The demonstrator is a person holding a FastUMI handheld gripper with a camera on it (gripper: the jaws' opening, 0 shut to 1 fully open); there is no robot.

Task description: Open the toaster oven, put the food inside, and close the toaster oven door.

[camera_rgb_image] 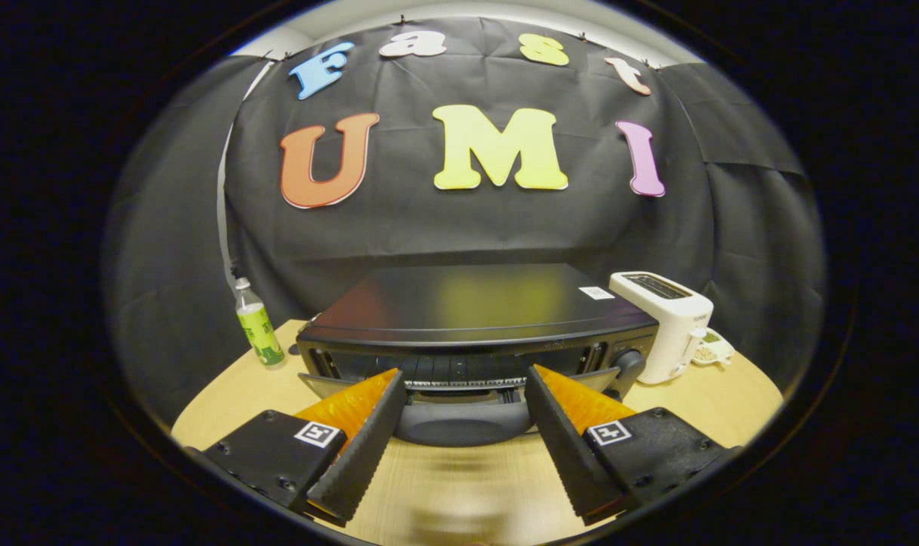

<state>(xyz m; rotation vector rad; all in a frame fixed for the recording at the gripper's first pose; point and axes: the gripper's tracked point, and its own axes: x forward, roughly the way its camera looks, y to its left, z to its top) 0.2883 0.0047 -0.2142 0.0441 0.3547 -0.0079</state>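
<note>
The black toaster oven (475, 311) stands on the wooden table just ahead of my gripper (463, 374). Its door (459, 425) is swung down toward me, with the dark rounded handle lying between my fingers. Behind the door the wire rack (459, 381) shows in the oven's mouth. The gripper is open, one finger on each side of the lowered door, and neither finger presses on anything. The control knob (628, 362) sits at the oven's right front.
A white slot toaster (668, 322) stands right of the oven, with a small white dish (711, 350) beside it. A green-labelled bottle (256, 324) stands at the oven's left. Bare wooden table (459, 478) lies under my fingers.
</note>
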